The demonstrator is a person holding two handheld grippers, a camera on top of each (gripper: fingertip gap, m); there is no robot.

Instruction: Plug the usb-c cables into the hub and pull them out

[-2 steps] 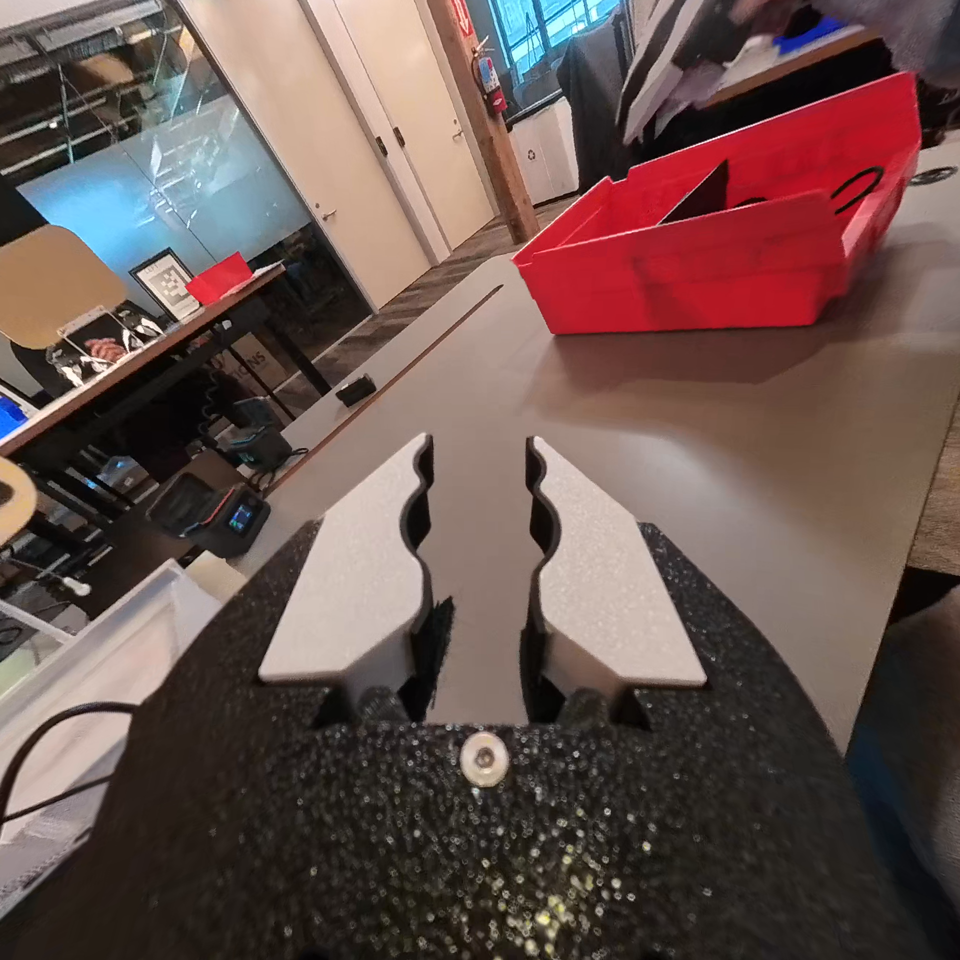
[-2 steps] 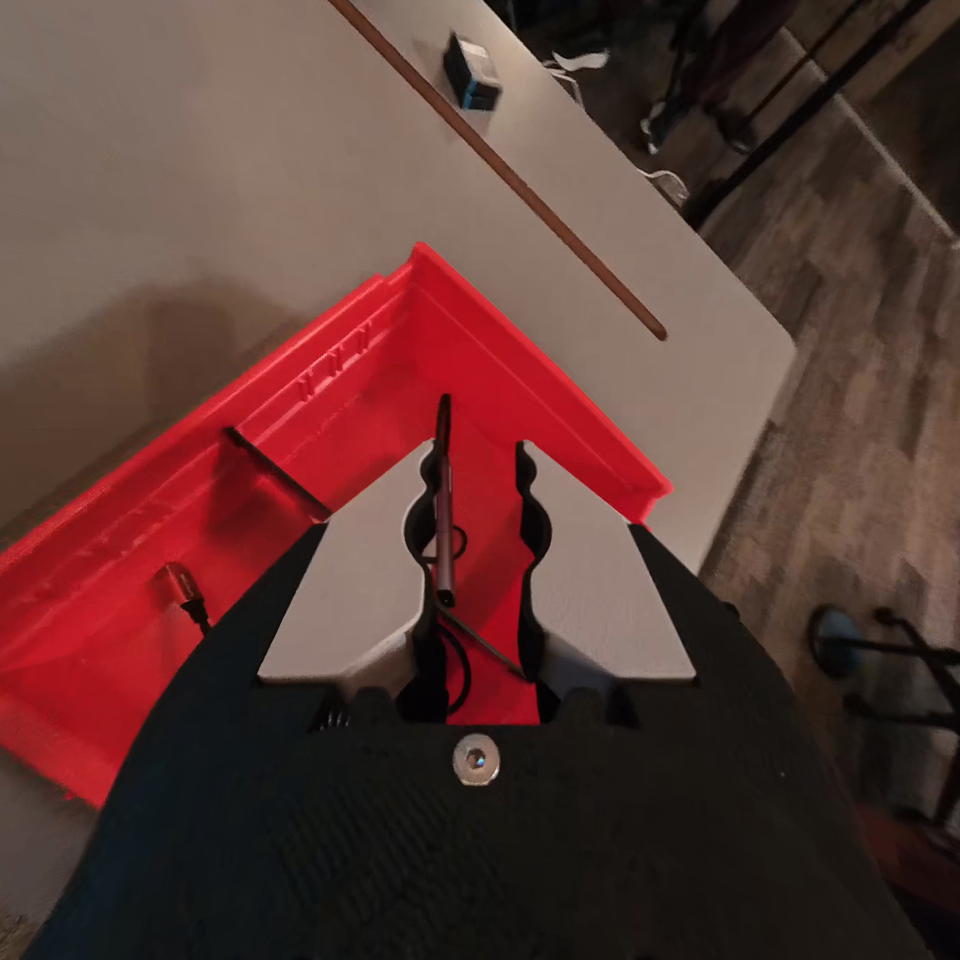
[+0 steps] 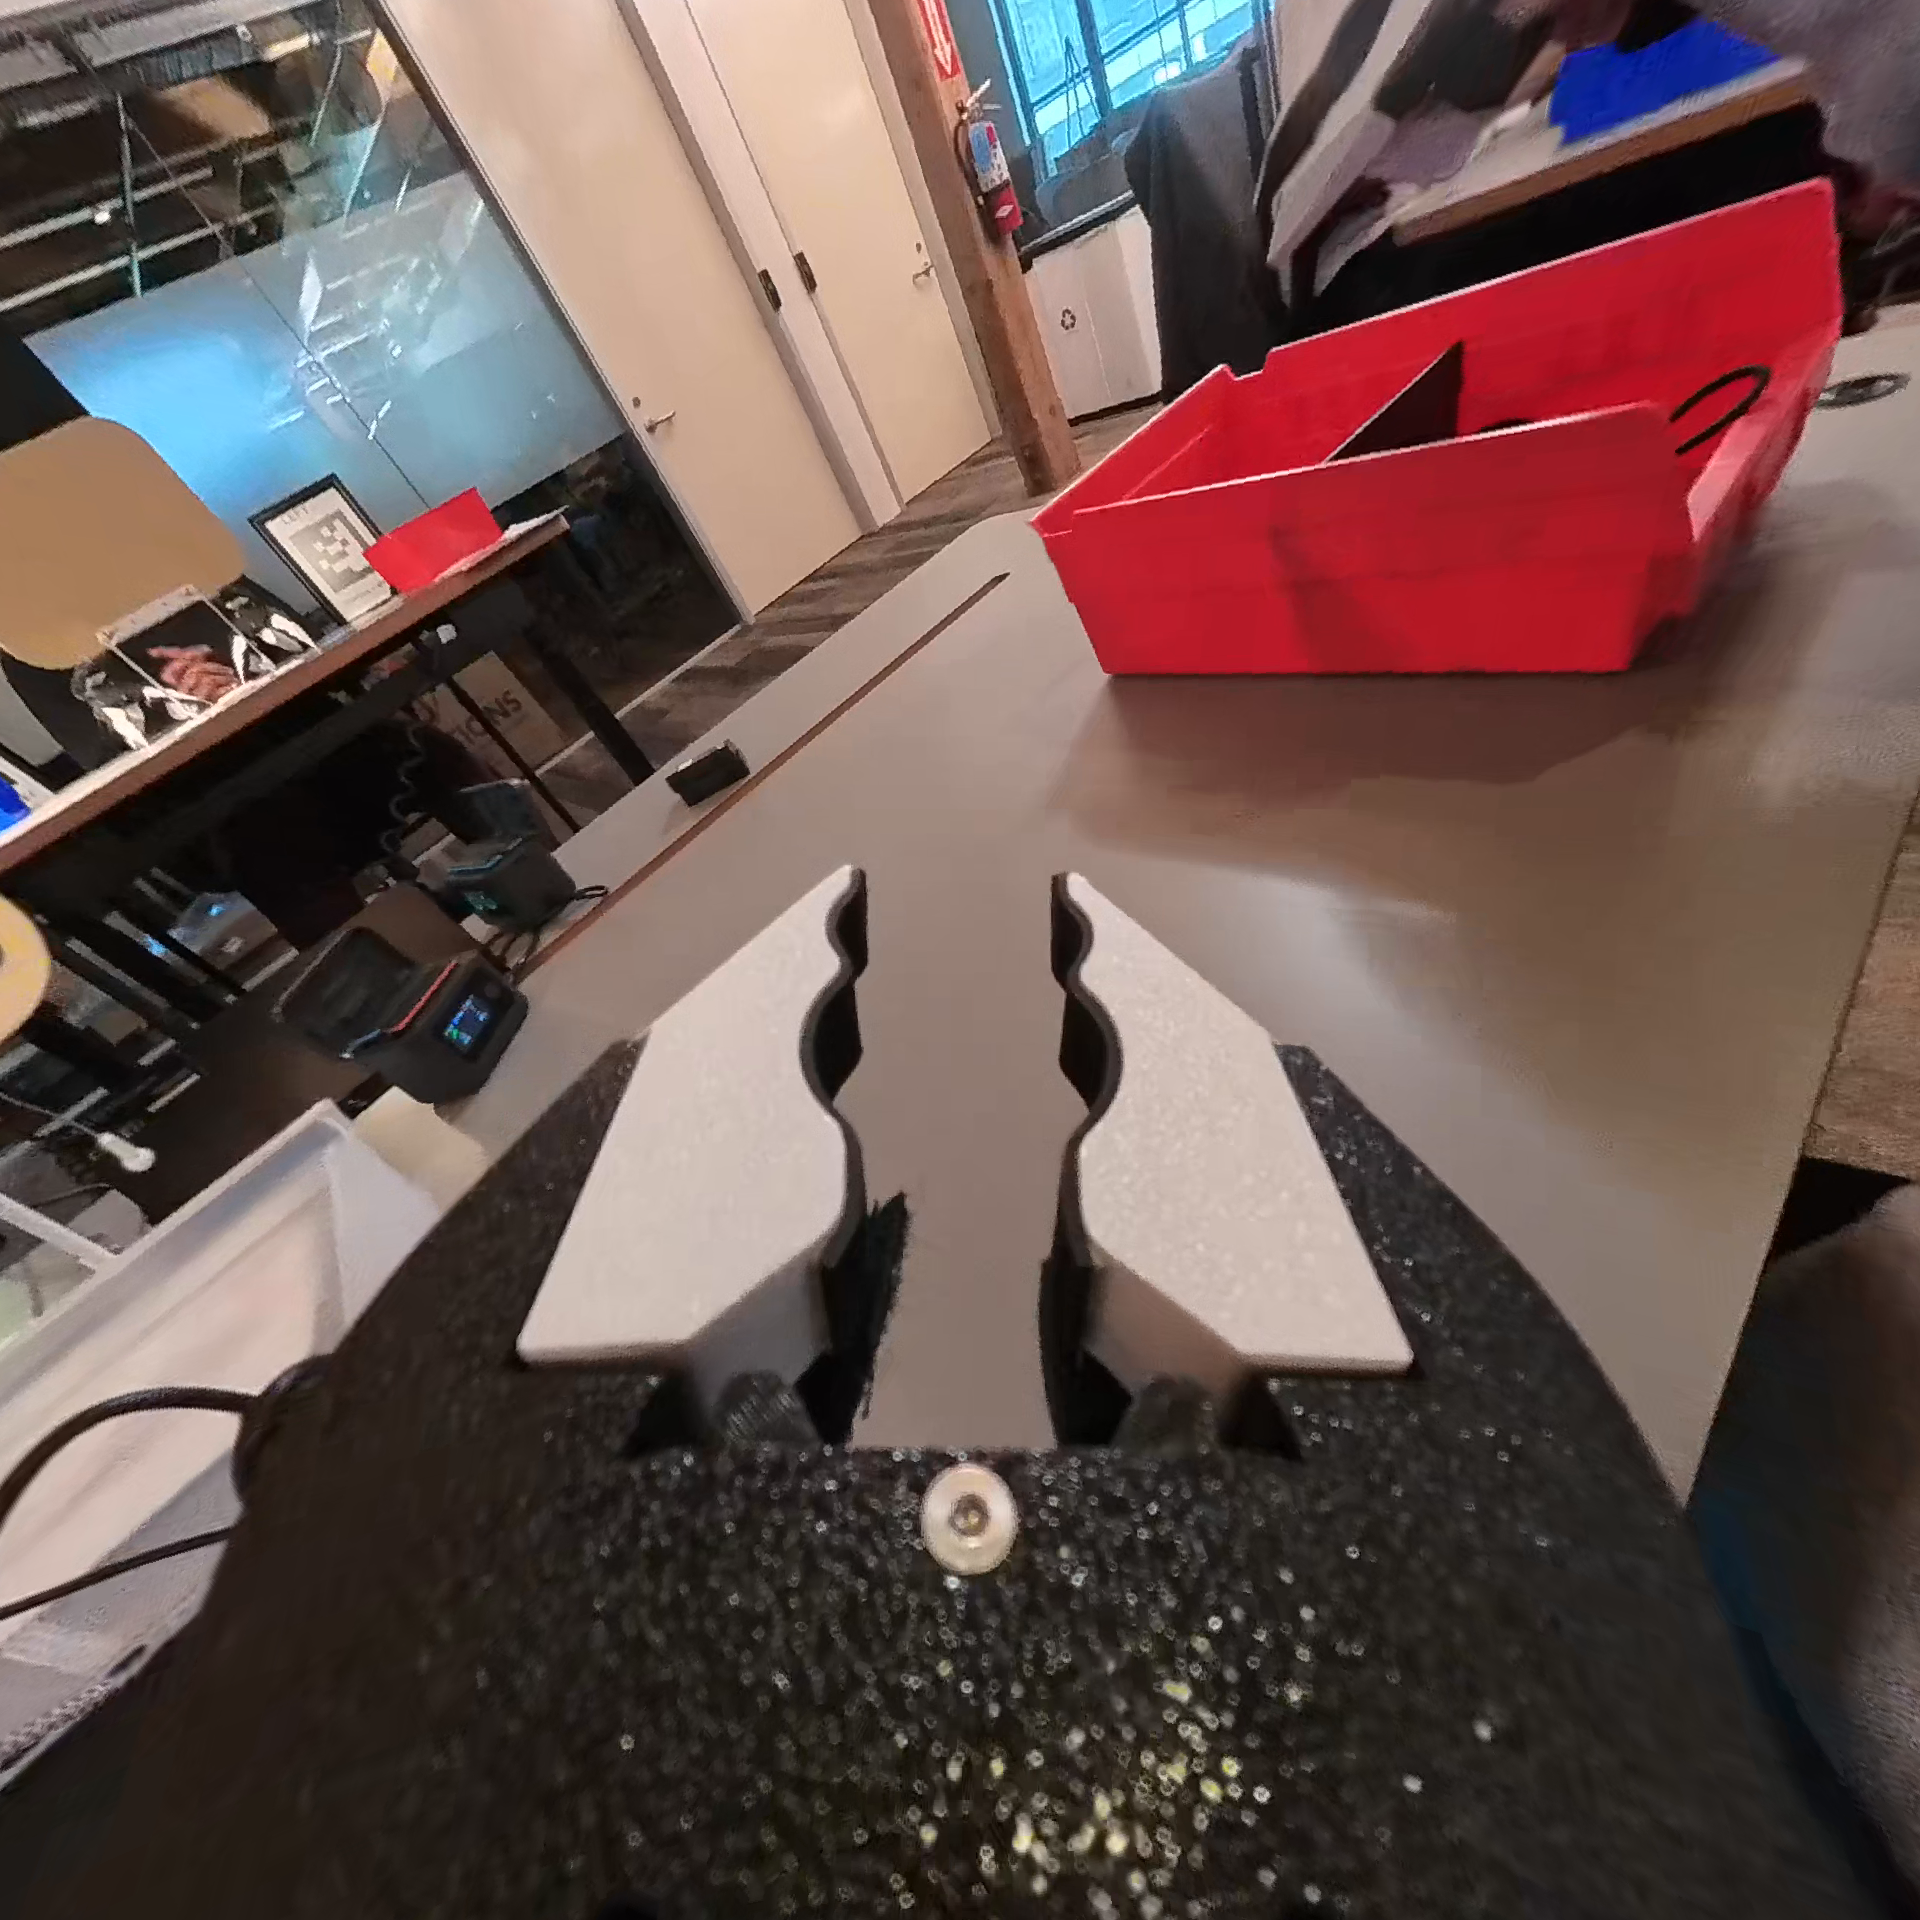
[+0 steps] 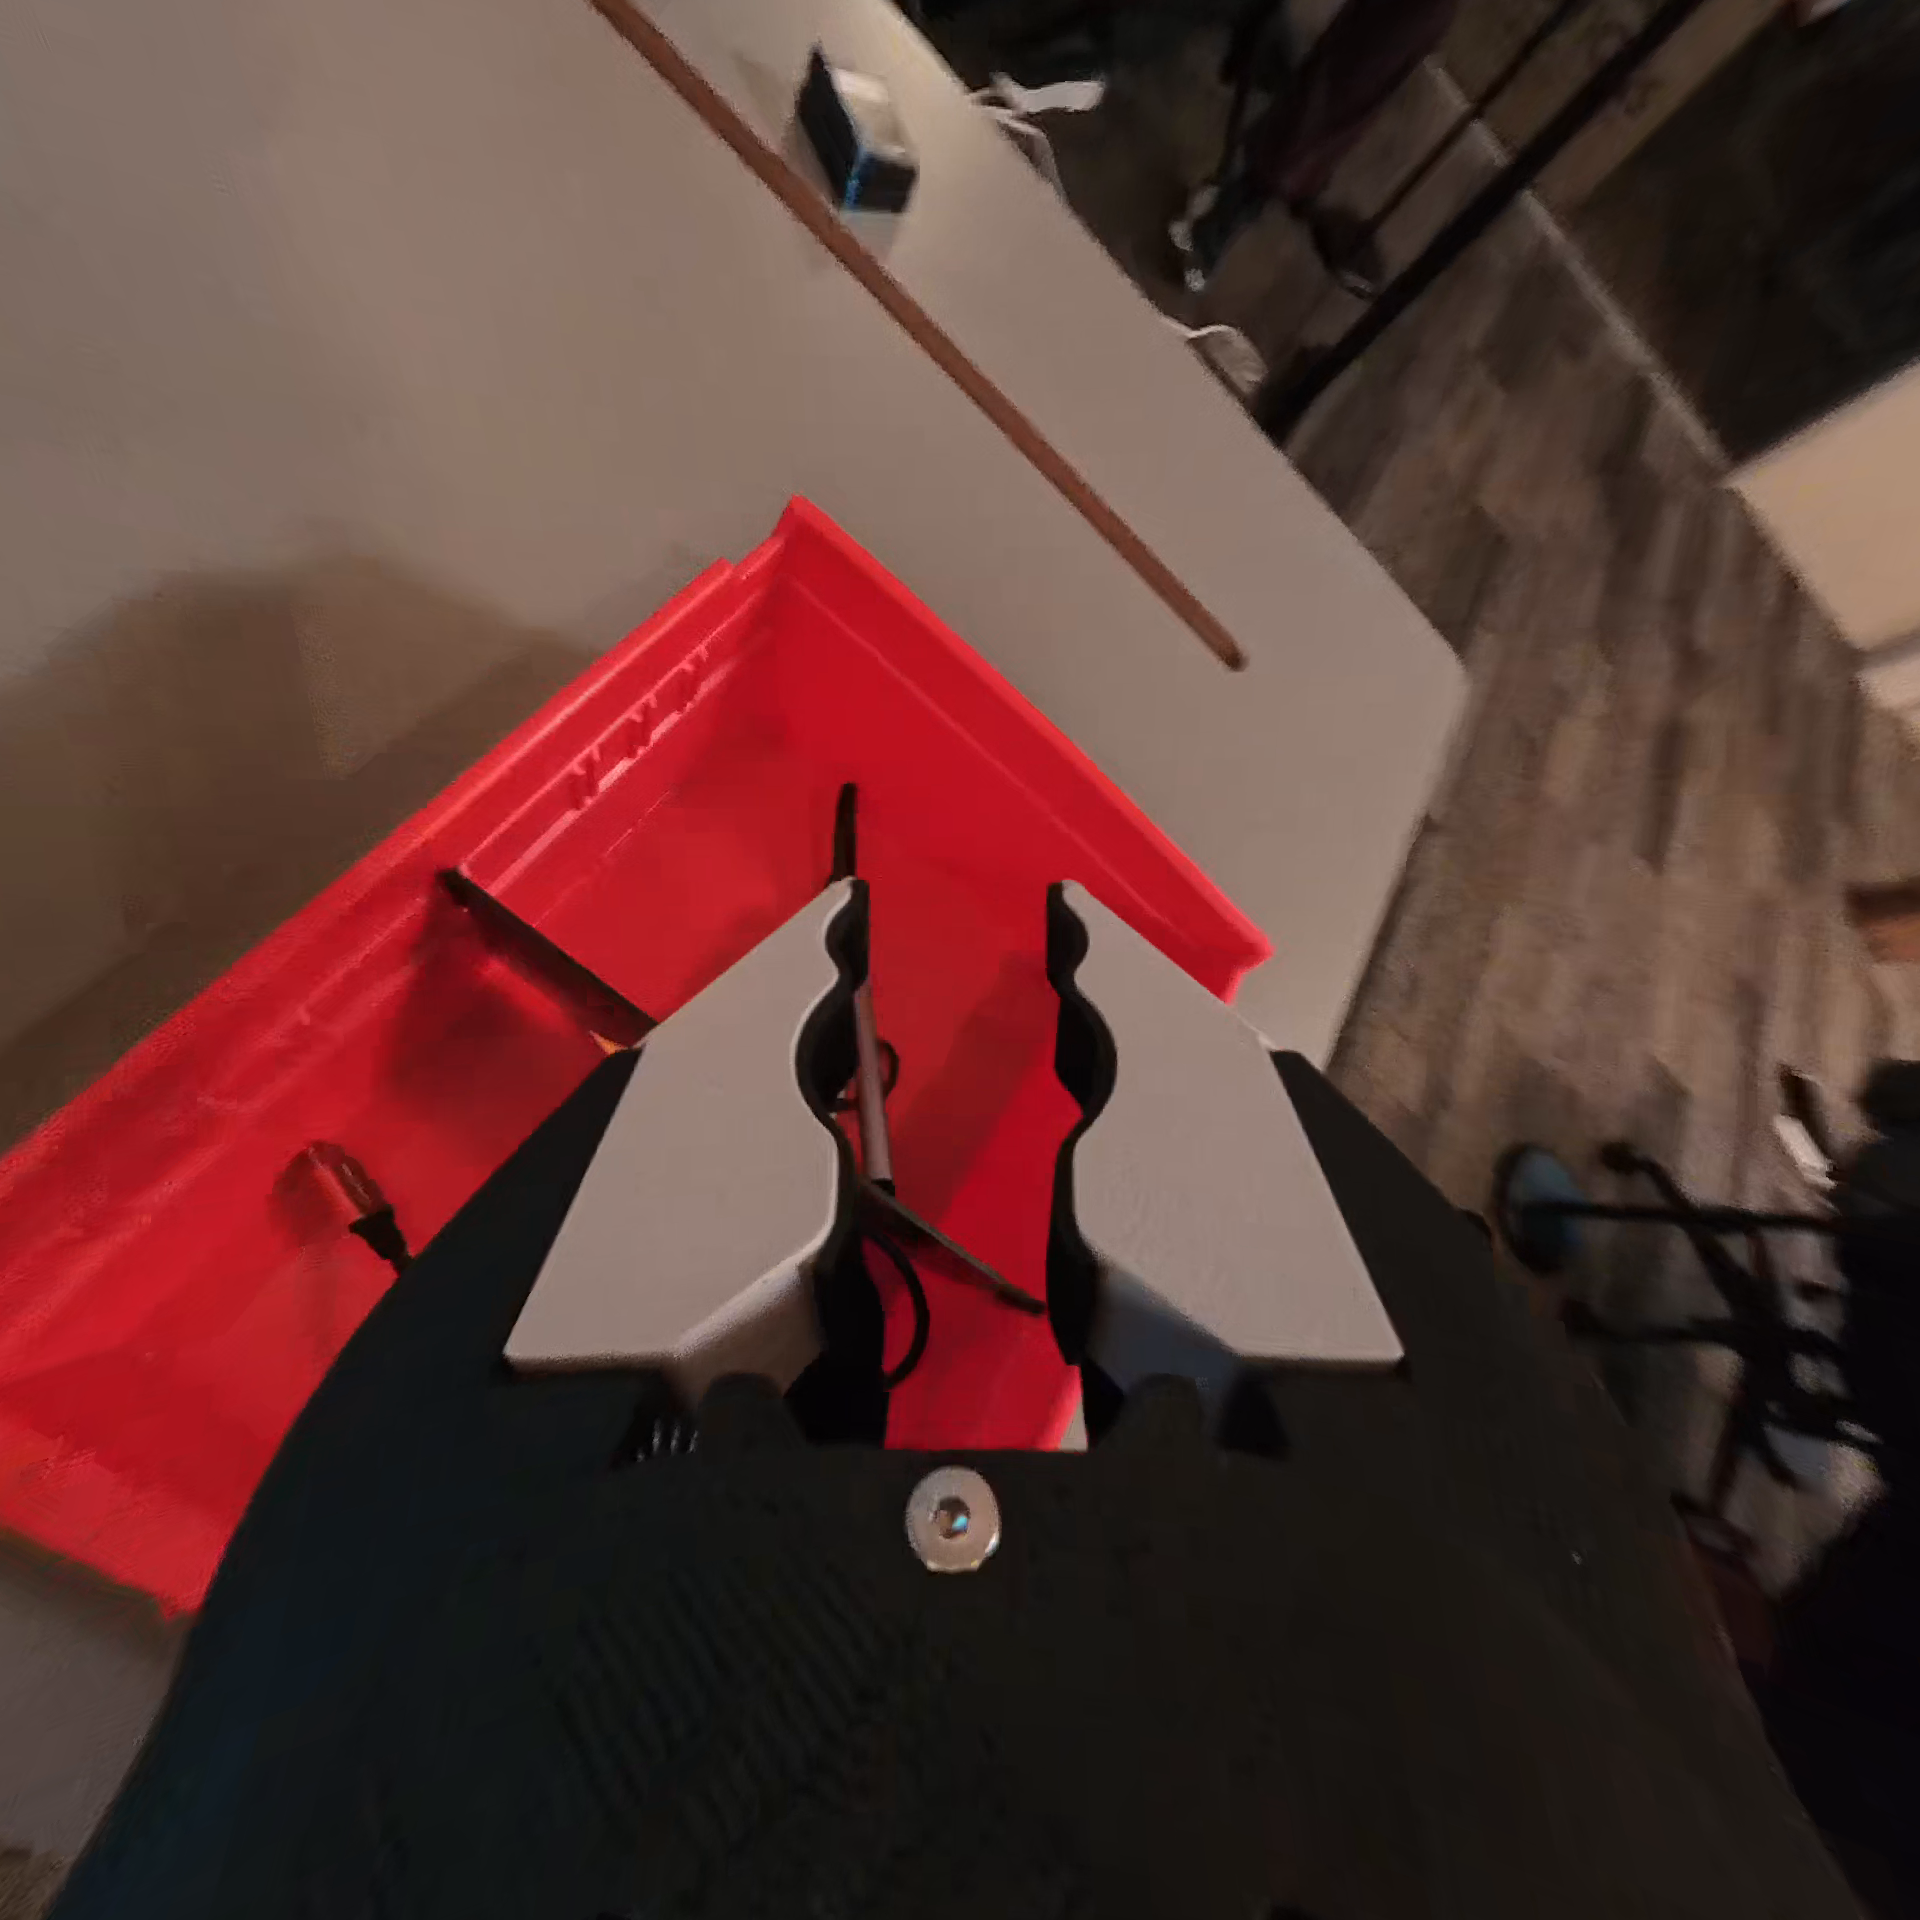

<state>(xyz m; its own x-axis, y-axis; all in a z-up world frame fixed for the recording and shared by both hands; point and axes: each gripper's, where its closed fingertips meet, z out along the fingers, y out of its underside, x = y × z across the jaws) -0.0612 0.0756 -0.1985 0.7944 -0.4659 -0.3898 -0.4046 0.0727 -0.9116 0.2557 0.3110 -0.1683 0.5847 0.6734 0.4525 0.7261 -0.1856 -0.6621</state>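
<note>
Red plastic divided bin (image 4: 665, 831) is sitting far right on the grey table (image 3: 1351, 935), holding a slim grey hub (image 4: 871, 1081) and black usb-c cables (image 4: 343, 1190). Right gripper (image 4: 951, 888) is hovering above, jaws parted, empty; left gripper (image 3: 956, 883) likewise. Nothing appears plugged yet. Embossed rim writing unreadable.

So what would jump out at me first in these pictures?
The bright red bin on the grey table, far right in the left wrist view. From above, the right tool hangs open over it, where a slim grey hub and black cables lie. The left tool is open and empty.
</note>
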